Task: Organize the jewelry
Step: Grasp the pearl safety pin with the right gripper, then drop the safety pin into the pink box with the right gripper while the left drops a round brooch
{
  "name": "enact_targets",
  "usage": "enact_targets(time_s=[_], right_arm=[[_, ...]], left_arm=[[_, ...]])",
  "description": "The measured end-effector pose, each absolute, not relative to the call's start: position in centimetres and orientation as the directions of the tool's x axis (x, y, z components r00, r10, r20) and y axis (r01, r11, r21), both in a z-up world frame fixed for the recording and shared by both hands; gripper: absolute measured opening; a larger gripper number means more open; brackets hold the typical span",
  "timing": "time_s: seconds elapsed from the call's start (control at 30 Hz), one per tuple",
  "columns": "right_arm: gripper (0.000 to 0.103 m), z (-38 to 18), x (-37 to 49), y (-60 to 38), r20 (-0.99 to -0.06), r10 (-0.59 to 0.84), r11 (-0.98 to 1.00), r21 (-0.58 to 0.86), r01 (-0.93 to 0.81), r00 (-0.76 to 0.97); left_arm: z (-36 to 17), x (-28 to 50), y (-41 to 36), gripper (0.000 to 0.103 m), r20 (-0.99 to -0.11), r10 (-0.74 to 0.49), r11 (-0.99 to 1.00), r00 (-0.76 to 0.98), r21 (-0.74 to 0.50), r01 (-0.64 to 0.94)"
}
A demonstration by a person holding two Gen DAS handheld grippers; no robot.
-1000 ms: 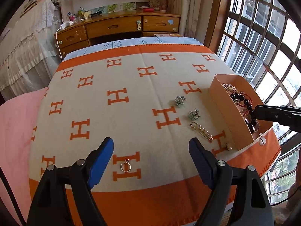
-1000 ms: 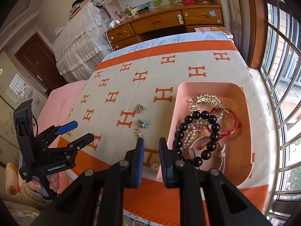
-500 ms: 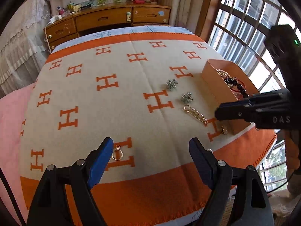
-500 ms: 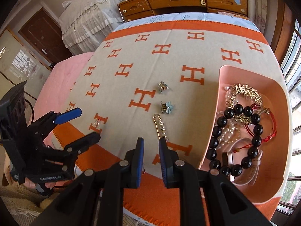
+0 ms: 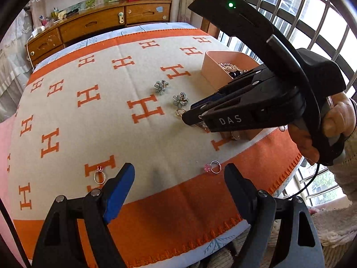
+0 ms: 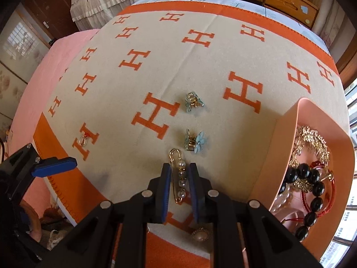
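Observation:
A gold pin with pearls point(image 6: 180, 176) lies on the H-pattern blanket point(image 6: 156, 71). My right gripper point(image 6: 179, 169) is low over it, fingers narrowly apart on either side of the pin, not clamped; it also shows in the left wrist view point(image 5: 189, 117). Two blue flower clips point(image 6: 194, 142) point(image 6: 193, 101) lie just beyond. The pink box point(image 6: 281, 147) at the right holds a black bead bracelet point(image 6: 312, 192) and gold pieces. My left gripper point(image 5: 178, 178) is open and empty, hovering near the blanket's front edge between a silver ring point(image 5: 99, 176) and a pink-stone ring point(image 5: 213, 167).
A round pearl brooch point(image 6: 200, 234) lies under my right gripper near the box. A wooden dresser point(image 5: 93, 22) stands beyond the bed. Barred windows point(image 5: 290, 11) are on the right. A pink sheet point(image 6: 55, 55) lies to the left.
My right gripper has come down and forward over the pearl pin, straddling it. My left gripper has shifted right and nearer; the pink-stone ring has come into its view.

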State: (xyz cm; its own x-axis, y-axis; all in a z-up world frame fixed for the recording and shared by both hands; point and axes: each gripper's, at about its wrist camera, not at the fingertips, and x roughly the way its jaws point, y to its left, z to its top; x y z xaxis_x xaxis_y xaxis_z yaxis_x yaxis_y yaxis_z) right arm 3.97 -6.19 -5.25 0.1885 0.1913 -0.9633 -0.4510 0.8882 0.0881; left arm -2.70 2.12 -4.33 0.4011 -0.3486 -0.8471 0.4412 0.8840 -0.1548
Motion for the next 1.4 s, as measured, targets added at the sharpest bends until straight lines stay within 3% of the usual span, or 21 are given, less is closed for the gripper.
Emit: enact_targets(time_s=[0.1,0.43,0.67,0.77,0.87,0.93,0.97,1.1,1.23,1.3,1.4], right_arm=[[0.007,-5.2,3.8,-6.2,-0.961,0.195,0.883,0.084,-0.462,0.197],[0.007,2.3,3.4,-11.2,-0.845,0.393,0.892,0.253,-0.375,0.363],[0.007,3.0,3.1,-14.7,-0.817,0.423,0.897,0.316,-0.310,0.391],[0.007,2.7,2.6,-16.1,-0.809,0.437,0.894,0.343,-0.287,0.394],[0.007,2.4,2.1,-17.6,-0.801,0.444,0.894,0.365,-0.259,0.402],[0.007,2.0,2.0,-18.5,-0.797,0.446,0.894,0.378,-0.240,0.407],[0.007,1.9,2.0,-18.9,-0.795,0.447,0.894,0.384,-0.231,0.409],[0.007,1.6,1.7,-20.2,-0.790,0.451,0.892,0.402,-0.204,0.416],[0.007,1.3,1.6,-20.8,-0.784,0.455,0.890,0.412,-0.195,0.423],[0.007,1.2,1.4,-21.1,-0.782,0.459,0.888,0.417,-0.194,0.422],[0.007,0.9,1.3,-21.3,-0.779,0.463,0.886,0.425,-0.187,0.422]], left_arm=[[-4.4,-2.5,2.3,0.081,-0.847,-0.361,0.884,0.390,-0.179,0.431],[-4.4,-1.1,1.0,0.081,-0.831,-0.428,0.848,0.355,-0.234,0.475],[-5.7,-0.8,-3.8,0.080,-0.820,-0.454,0.728,0.348,-0.116,0.675],[-6.1,-0.9,-5.3,0.069,-0.829,-0.453,0.656,0.327,-0.061,0.753],[-6.4,-0.5,-6.1,0.062,-0.831,-0.489,0.592,0.264,-0.094,0.800],[-6.8,-0.2,-6.7,0.053,-0.840,-0.488,0.563,0.236,-0.097,0.821],[-7.1,0.0,-7.0,0.044,-0.848,-0.481,0.553,0.222,-0.096,0.828],[-7.2,-0.2,-7.9,0.028,-0.852,-0.465,0.530,0.239,-0.051,0.847],[-7.3,-0.8,-8.4,0.025,-0.854,-0.453,0.513,0.255,-0.016,0.858],[-7.2,-1.3,-8.8,0.015,-0.853,-0.451,0.503,0.263,0.000,0.864],[-7.0,-2.3,-9.4,0.011,-0.846,-0.431,0.495,0.312,0.067,0.866]])
